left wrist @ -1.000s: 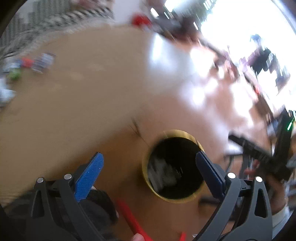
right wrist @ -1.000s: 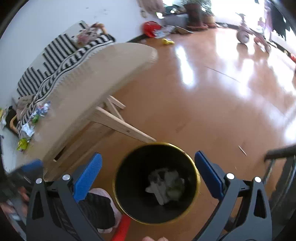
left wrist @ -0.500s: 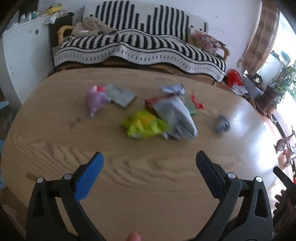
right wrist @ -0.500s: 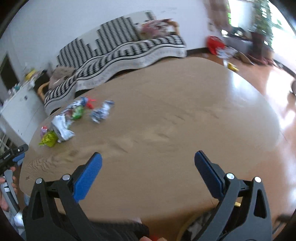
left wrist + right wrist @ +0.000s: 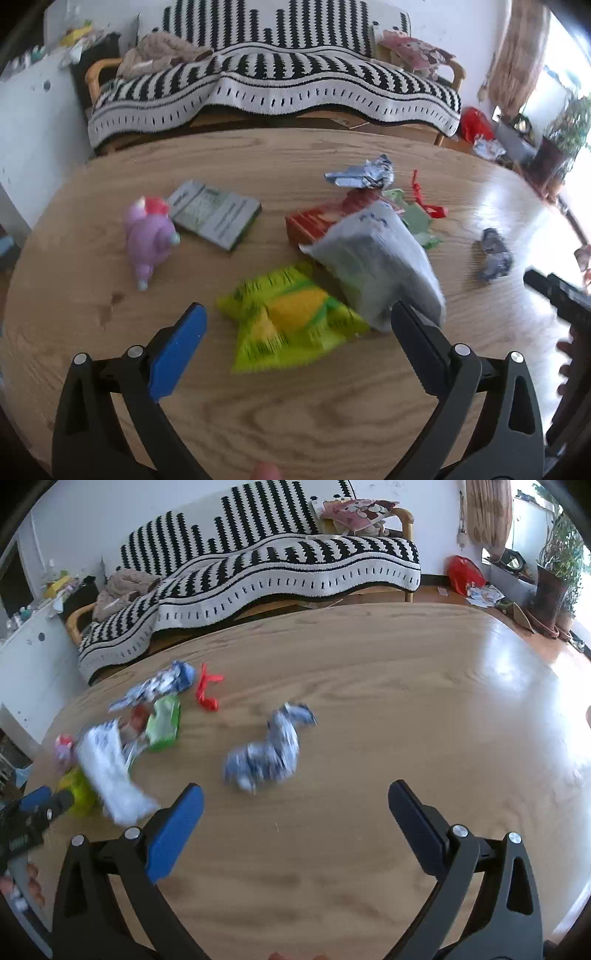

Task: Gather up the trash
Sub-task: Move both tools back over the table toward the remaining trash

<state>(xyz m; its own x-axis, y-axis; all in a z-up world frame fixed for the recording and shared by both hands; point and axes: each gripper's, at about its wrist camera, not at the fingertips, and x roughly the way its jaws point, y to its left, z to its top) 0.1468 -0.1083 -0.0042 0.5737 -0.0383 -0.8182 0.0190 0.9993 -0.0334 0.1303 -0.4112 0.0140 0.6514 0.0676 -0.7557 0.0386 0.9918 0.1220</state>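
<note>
Trash (image 5: 291, 325) lies beneath both grippers, left (image 5: 295, 343) and right (image 5: 293, 819), jaws spread.

Litter scattered across an oval light-wood table (image 5: 295, 406): a crumpled yellow-green snack wrapper (image 5: 291, 325) lies flat near the front edge, a puffy grey-white plastic bag (image 5: 376, 266) overlapping its right side and a red carton (image 5: 314, 221) behind; a crumpled silver foil wrapper (image 5: 360, 173) farther back; a blue-white wad (image 5: 267, 753) apart to the right
</note>
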